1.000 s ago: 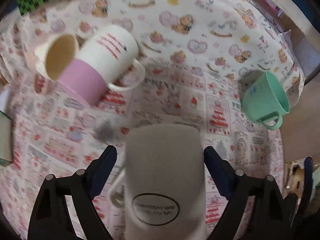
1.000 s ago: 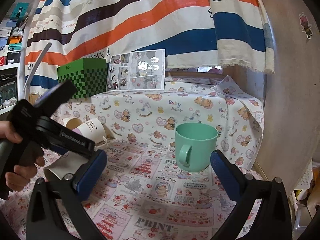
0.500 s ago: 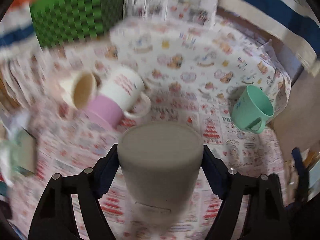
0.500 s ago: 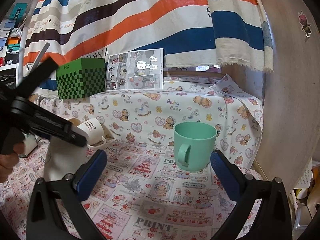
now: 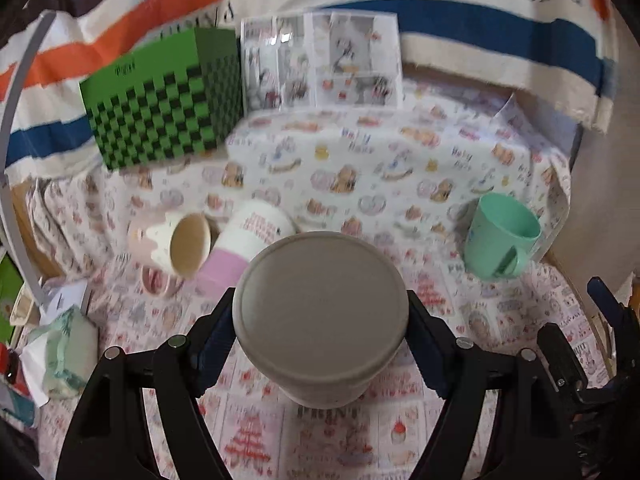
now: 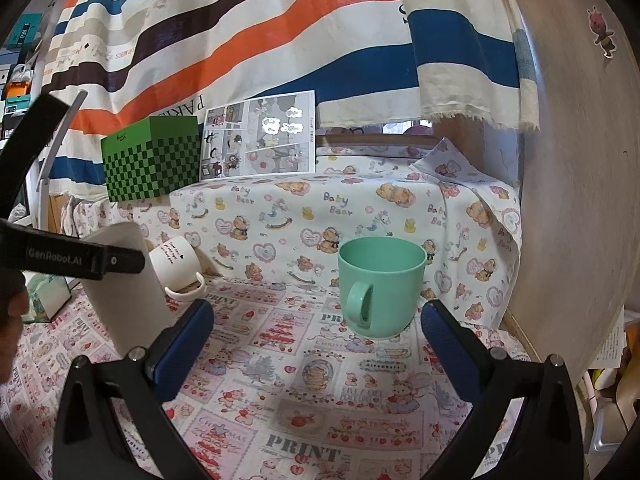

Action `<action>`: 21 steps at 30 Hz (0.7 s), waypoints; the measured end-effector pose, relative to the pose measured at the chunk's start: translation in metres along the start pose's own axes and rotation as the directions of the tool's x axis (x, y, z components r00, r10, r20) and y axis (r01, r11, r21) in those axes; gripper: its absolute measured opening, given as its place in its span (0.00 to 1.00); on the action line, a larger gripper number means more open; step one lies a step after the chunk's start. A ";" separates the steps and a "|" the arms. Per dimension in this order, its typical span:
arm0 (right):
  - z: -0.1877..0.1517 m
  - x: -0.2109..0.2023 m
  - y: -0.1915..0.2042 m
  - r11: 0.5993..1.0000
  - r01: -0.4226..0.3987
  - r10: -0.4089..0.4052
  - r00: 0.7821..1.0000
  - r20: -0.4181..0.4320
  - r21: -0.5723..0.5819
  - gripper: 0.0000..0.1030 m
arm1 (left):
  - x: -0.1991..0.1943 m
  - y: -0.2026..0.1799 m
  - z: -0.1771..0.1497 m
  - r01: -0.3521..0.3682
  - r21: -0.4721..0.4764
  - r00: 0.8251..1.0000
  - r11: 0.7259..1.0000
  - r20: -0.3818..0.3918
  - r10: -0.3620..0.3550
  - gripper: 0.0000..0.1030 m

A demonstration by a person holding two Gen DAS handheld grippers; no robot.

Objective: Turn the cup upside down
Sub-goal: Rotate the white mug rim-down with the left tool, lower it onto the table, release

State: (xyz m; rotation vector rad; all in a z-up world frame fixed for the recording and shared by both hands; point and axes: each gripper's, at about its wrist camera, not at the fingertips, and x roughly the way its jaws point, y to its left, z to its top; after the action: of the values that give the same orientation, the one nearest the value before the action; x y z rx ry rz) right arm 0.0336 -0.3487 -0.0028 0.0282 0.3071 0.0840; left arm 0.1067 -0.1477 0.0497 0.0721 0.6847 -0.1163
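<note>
My left hand-held gripper (image 5: 320, 320) clamps the grey cup (image 5: 322, 308) by its sides, base up and mouth toward the table (image 5: 500, 420) so it can land inverted, while my right hand-held gripper (image 6: 316, 340) hangs spread and empty near the green mug (image 6: 380, 286).

Bright, even light; left wrist view motion-blurred, both fisheye-bent at edges.
</note>
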 end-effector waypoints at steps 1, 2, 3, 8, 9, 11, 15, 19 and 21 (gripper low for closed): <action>0.000 0.000 0.000 1.000 0.001 -0.001 1.000 0.000 -0.001 1.00 | 0.001 0.000 -0.002 0.002 -0.004 1.000 1.000 0.011 -0.002 0.74; 0.000 0.000 0.000 1.000 0.001 -0.001 1.000 0.001 -0.001 1.00 | 0.002 0.002 -0.004 0.012 -0.017 1.000 1.000 0.018 -0.012 0.74; 0.000 0.000 0.000 1.000 0.001 -0.001 1.000 0.001 -0.002 1.00 | 0.005 0.004 -0.007 0.031 -0.033 0.999 0.999 0.022 -0.030 0.74; -0.001 0.001 -0.001 1.000 0.003 -0.003 1.000 -0.002 -0.002 1.00 | 0.018 0.005 -0.015 0.056 -0.034 0.998 0.998 0.001 -0.056 0.74; -0.001 0.001 -0.001 1.000 0.003 -0.003 1.000 -0.003 -0.003 1.00 | 0.020 0.003 -0.017 0.047 -0.019 0.999 0.999 -0.001 -0.047 0.74; -0.001 0.001 -0.001 1.000 0.004 -0.004 1.000 -0.002 -0.003 1.00 | 0.022 -0.002 -0.020 0.038 0.010 0.999 0.999 -0.001 -0.038 0.74; -0.001 0.001 -0.001 1.000 0.004 -0.004 1.000 -0.003 -0.002 1.00 | 0.024 -0.005 -0.021 0.067 0.028 0.998 0.997 -0.009 -0.067 0.80; -0.001 0.001 -0.002 1.000 0.005 -0.005 1.000 -0.005 0.002 1.00 | 0.010 0.009 -0.019 0.069 -0.012 0.996 0.998 0.055 -0.069 0.94; -0.001 0.002 -0.002 1.000 0.005 -0.005 1.000 -0.007 0.001 1.00 | -0.001 0.017 -0.019 0.087 -0.020 0.992 0.996 0.090 -0.085 0.95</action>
State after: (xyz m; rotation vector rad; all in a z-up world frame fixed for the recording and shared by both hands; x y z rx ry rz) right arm 0.0349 -0.3503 -0.0047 0.0279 0.3138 0.0792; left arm 0.0965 -0.1284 0.0362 0.0140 0.6002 -0.1932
